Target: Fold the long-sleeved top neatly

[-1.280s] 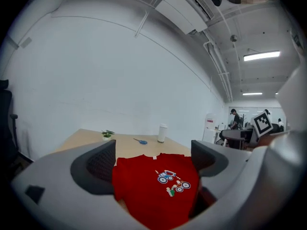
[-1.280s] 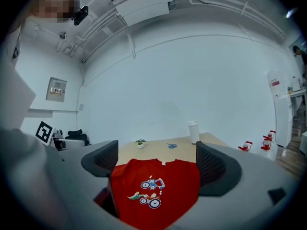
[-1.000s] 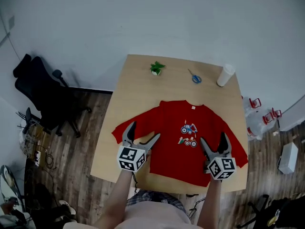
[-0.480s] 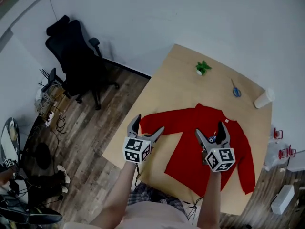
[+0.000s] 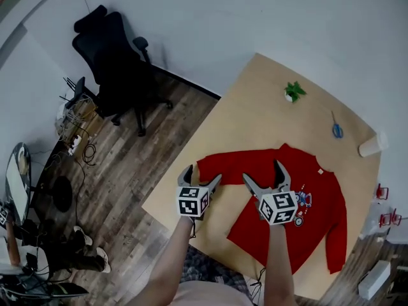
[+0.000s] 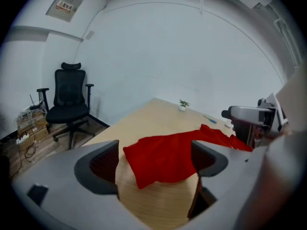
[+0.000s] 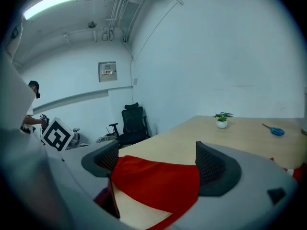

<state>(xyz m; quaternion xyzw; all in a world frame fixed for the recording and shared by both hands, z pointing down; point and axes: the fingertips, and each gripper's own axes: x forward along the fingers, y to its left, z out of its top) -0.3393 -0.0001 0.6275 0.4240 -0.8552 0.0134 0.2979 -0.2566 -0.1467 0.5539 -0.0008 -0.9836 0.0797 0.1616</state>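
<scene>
The red long-sleeved top [image 5: 319, 225] is spread on the wooden surface [image 5: 268, 107], collar pointed upper right; left gripper [image 5: 201, 174] and right gripper [image 5: 262, 171] are held fingers apart.

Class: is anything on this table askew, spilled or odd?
Nothing stands out: the red long-sleeved top lies flat and unfolded on the wooden table, with the left gripper and right gripper open above one sleeve.

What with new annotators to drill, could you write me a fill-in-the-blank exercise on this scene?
1. The long-sleeved top lying on the table is ____ in colour.
2. The left tool and the right tool both have their jaws ____.
3. Between the potted plant and the white cup lie scissors with ____ handles.
Missing words: red; open; blue.
</scene>
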